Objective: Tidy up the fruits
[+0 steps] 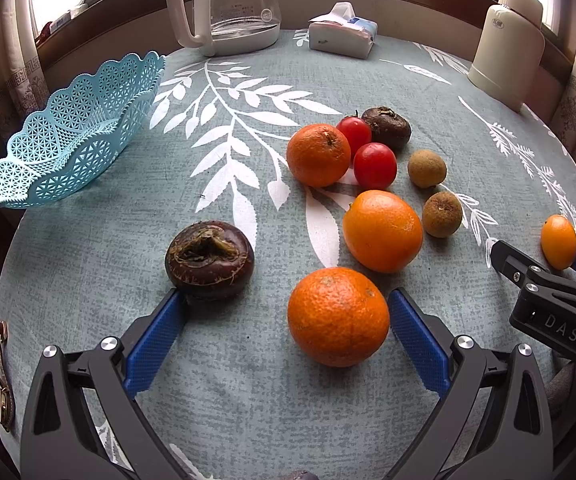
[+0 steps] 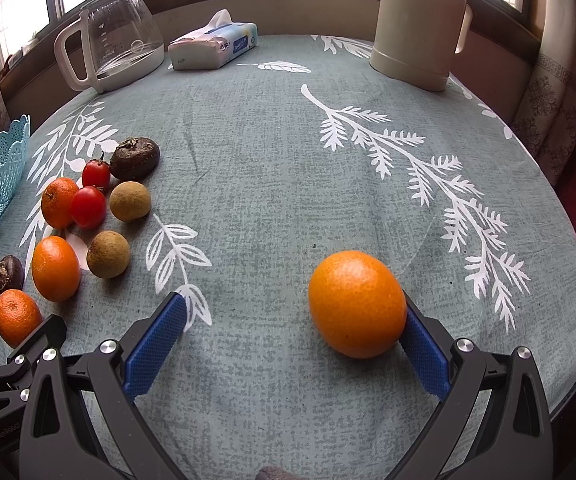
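My left gripper is open low over the table. A tangerine lies between its fingers near the right pad, and a dark water chestnut touches the left fingertip. Beyond them lie two more oranges, two cherry tomatoes, two brown longans and another water chestnut. The blue lace basket stands empty at the left. My right gripper is open, with a smooth kumquat-like orange resting against its right pad. The fruit cluster lies to its left.
A glass kettle, a tissue pack and a cream thermos jug stand along the far side of the round table with a leaf-print cloth. Windows run behind. Eyeglasses lie at the left edge.
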`<state>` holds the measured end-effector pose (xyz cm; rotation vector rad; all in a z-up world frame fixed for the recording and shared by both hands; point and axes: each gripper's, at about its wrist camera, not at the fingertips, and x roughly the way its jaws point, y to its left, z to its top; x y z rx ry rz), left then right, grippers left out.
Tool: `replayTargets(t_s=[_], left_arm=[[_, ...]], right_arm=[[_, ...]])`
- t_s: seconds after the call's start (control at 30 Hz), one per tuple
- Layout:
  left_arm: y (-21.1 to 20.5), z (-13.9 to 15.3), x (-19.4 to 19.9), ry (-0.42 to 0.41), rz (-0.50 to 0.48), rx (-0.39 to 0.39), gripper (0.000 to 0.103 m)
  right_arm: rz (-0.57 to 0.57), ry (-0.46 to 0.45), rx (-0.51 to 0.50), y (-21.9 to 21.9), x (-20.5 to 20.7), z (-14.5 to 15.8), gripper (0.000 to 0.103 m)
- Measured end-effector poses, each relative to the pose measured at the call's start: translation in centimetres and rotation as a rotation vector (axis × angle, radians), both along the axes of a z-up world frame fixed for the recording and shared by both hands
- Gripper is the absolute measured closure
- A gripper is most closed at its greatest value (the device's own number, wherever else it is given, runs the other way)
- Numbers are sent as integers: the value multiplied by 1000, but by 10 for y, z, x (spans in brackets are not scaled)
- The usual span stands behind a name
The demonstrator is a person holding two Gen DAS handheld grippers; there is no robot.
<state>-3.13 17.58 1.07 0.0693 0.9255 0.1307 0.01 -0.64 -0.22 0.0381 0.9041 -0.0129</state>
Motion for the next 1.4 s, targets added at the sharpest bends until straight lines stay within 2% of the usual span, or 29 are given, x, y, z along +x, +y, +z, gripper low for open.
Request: replayTargets(t_s=[0.73,1.17,1.3,1.4], left_arm=[[0,1,0,-1,-1,-3,2],[4,7,-4,-19,-2,-41,2],[9,11,-8,-52,-3,-90,2],[14,19,-17,-114,5,-123,2]], right_arm=[[13,-4,15,3,-3,2,5],[19,8,-9,8,-1,2,5],[24,1,5,6,-2,2,5],[34,-27,59,0,-8,5,5]])
